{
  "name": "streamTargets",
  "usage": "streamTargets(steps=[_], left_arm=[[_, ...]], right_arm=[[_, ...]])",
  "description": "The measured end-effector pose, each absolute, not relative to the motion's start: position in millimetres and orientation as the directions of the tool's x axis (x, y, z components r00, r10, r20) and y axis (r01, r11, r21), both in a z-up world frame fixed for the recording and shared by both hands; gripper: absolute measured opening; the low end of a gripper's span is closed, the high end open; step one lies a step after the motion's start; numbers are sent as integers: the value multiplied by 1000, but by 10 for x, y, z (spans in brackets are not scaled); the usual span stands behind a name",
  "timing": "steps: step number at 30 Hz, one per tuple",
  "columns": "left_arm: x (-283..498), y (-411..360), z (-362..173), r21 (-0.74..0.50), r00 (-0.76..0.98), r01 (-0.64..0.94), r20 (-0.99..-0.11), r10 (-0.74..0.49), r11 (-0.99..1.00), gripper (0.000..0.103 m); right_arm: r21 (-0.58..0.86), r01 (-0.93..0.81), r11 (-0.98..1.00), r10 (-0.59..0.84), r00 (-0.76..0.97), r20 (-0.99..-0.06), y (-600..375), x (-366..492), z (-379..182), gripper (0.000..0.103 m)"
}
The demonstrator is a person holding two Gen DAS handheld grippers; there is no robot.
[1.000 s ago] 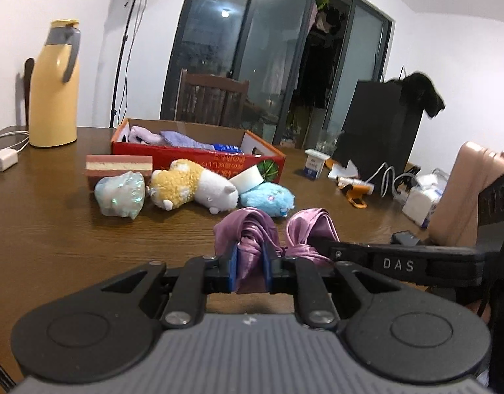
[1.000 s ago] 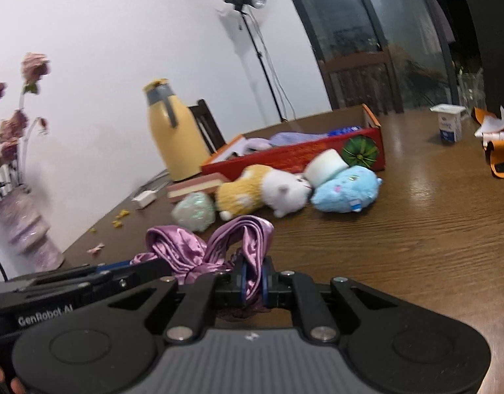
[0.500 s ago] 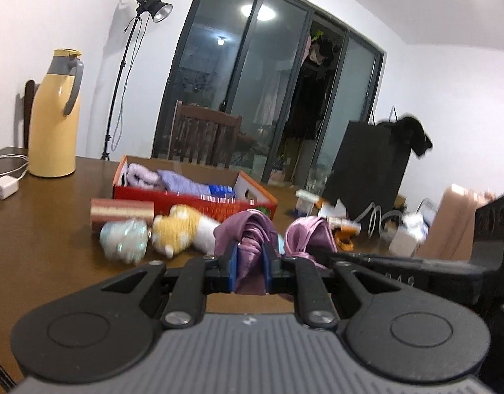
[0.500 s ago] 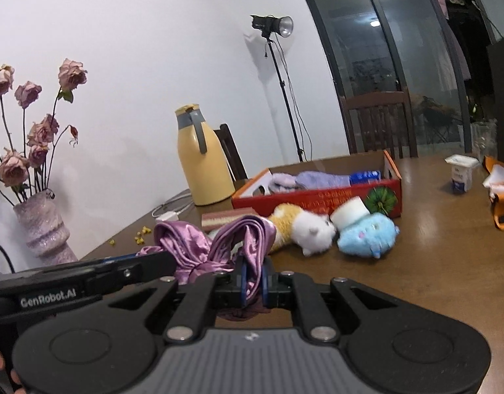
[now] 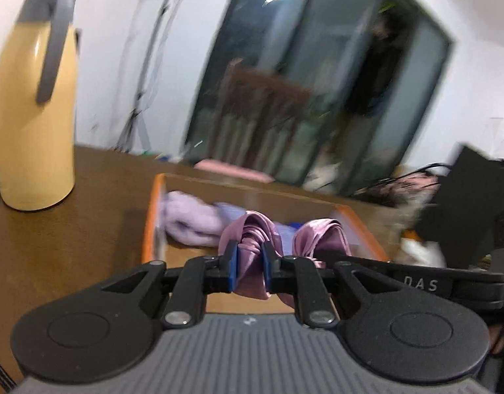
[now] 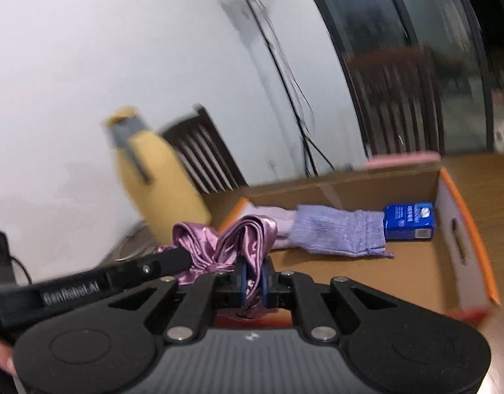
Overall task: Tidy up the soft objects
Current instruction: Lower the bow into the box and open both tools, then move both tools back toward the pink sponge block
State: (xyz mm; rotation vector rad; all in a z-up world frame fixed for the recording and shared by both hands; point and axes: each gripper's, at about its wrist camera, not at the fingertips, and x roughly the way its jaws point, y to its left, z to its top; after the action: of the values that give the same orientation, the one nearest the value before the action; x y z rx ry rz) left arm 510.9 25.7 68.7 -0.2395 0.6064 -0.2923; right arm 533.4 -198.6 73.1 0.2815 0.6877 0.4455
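The satin cloth point(image 5: 252, 256) hangs above the box's point(image 6: 462, 229) near edge, pinched at one end by the left gripper's point(image 5: 248, 264) fingers and at the other by the right gripper's point(image 6: 252, 279). Legible on the gripper bodies: "DAS", "GenRobot.AI". Inside the box: a knit sleeve point(image 6: 337, 229); at its far right corner, a blue pack point(image 6: 408, 220), print unreadable. A yellow flask point(image 5: 32, 98) stands at the surface's left edge.

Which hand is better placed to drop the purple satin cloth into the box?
Neither clearly: the left gripper and right gripper both pinch the purple satin cloth over the orange-edged box. Both would likely open together.
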Motion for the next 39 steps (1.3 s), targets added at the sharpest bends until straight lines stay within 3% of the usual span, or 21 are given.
streamTargets(steps=[3,5,6,7,9,18,22,26,28,31,34,39], left_arm=[[5574,241,455,-235,786,134,-566,-248,963,23],[5725,235,344,-177,787,131,-580,-211,976,37],[5761,254,304,-169,787,118,-585,-197,978,47],[5780,280,280,-179,786,124,-583,-207,976,47],[5791,313,288,-179,776,149,-588,-227,973,51],[5444,355,657,-133,808,151,-554,-200,980,59],[4941,387,1007,-97,854,146,-490,-175,984,69],[4140,363,1178,-16,914,125,-386,-121,992,77],[3637,373,1153,8,939,119,-326,-110,993,83],[2887,412,980,-35,957,115,-263,-120,993,85],[2204,374,770,-21,972,90,-214,-92,996,89],[1423,331,463,-27,973,62,-222,-67,998,94]], right_arm=[[443,-224,868,475,631,-613,-1876,5931,484,13],[457,-190,869,471,602,-645,-1815,6154,333,17],[450,-170,877,453,608,-653,-1801,6220,282,24],[441,-158,883,437,617,-654,-1795,6270,247,29],[435,-148,888,424,631,-650,-1800,6324,210,53],[358,-200,912,392,678,-622,-1868,5982,642,54],[285,-237,929,365,719,-591,-2035,5504,972,58],[180,-275,944,329,783,-528,-2305,4679,1143,74],[138,-281,950,312,810,-497,-2446,4240,1147,74],[78,-281,957,286,856,-431,-2643,3475,1037,75],[32,-271,962,263,892,-368,-2769,2838,851,82],[86,-275,958,287,890,-355,-2862,2026,481,84]])
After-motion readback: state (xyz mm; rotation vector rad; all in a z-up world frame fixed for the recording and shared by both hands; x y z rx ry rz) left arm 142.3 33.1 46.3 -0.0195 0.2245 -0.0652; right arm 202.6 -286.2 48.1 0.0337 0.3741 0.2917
